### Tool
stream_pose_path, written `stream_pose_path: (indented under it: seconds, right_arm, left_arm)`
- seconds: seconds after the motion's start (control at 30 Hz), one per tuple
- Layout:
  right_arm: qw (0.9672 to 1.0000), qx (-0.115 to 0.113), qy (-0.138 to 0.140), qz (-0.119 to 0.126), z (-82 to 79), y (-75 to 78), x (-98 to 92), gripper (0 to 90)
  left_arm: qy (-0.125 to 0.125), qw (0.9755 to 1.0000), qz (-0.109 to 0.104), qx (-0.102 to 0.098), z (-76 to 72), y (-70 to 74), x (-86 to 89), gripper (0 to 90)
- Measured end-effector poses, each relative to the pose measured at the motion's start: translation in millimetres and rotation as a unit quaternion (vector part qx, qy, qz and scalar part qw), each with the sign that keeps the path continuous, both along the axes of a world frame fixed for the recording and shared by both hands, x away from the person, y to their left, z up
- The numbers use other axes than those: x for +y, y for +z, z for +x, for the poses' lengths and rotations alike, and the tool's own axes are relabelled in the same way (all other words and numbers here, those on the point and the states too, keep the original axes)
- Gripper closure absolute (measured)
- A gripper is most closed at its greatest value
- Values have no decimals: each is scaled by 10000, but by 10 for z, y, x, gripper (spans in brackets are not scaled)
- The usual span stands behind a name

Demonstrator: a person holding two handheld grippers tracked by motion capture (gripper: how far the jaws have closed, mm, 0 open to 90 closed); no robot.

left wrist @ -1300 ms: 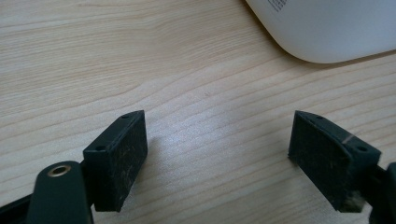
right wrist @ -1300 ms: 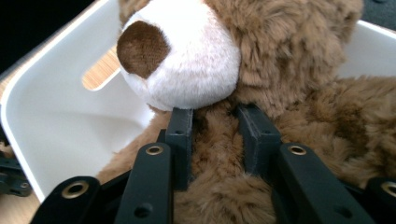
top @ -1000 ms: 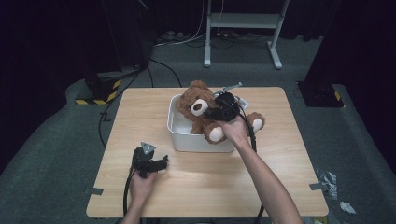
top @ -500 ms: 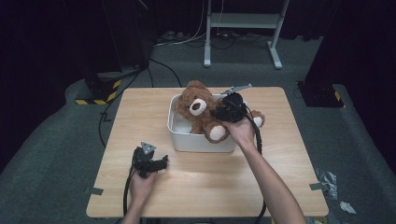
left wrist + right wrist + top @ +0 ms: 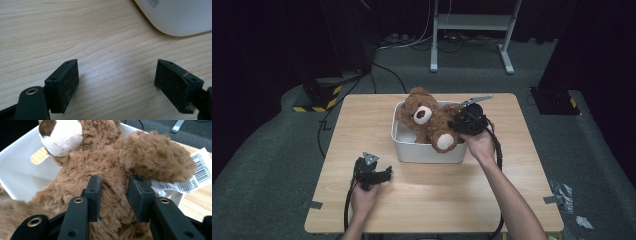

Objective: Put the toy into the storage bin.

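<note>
Right fingers [image 5: 96, 195] pinching brown teddy bear [image 5: 105, 170] in white bin [image 5: 17, 170], left fingers [image 5: 63, 85] spread above table [image 5: 50, 30]

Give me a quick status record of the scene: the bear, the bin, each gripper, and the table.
teddy bear: brown plush, lying partly in the bin, one foot over the front rim
white bin: on the table, near its middle
right gripper: jaws closed on the bear's furry body, pads pressed into the fur
left gripper: jaws wide apart, nothing between them, low over bare wood near the bin's corner
paper tag: barcode label by the bear's arm, lying over the bin's edge
table: light wood
</note>
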State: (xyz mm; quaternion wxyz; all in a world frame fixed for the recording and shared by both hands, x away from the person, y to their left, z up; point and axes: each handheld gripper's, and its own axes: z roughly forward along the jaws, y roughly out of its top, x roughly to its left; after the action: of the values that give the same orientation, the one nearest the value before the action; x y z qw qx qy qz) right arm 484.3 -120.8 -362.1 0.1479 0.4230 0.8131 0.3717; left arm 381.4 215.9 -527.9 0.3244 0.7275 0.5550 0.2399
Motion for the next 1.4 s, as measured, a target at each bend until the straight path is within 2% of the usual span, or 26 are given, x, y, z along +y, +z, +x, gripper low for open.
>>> stream_pose_path:
  seconds: [0.27, 0.37, 0.43, 0.57, 0.87, 1.2, 1.4]
  right_arm:
    - [9998, 113, 40, -139, 69, -71, 55, 634]
    - [9994, 160, 56, -317, 113, -146, 113, 634]
    - [9991, 245, 95, -344, 122, -185, 160, 631]
    - [9996, 98, 107, -223, 97, -196, 163, 634]
    - [9998, -111, 90, 136, -55, -133, -26, 629]
    - [9981, -386, -25, 489, -237, -55, -268, 622]
    - [9970, -536, -93, 558, -336, -14, -415, 622]
  left_arm:
    - [-13, 10000, 39, -5, 1, 3, 4, 196]
    - [-10, 10000, 36, -5, 0, 2, 4, 196]
    - [-8, 10000, 33, -4, 0, 2, 4, 196]
    - [-5, 10000, 32, -3, 0, 2, 4, 197]
    - [-3, 10000, 32, -5, 0, 2, 3, 197]
    - [-4, 10000, 34, -5, 0, 2, 4, 197]
    - [-5, 10000, 35, -4, 0, 2, 4, 197]
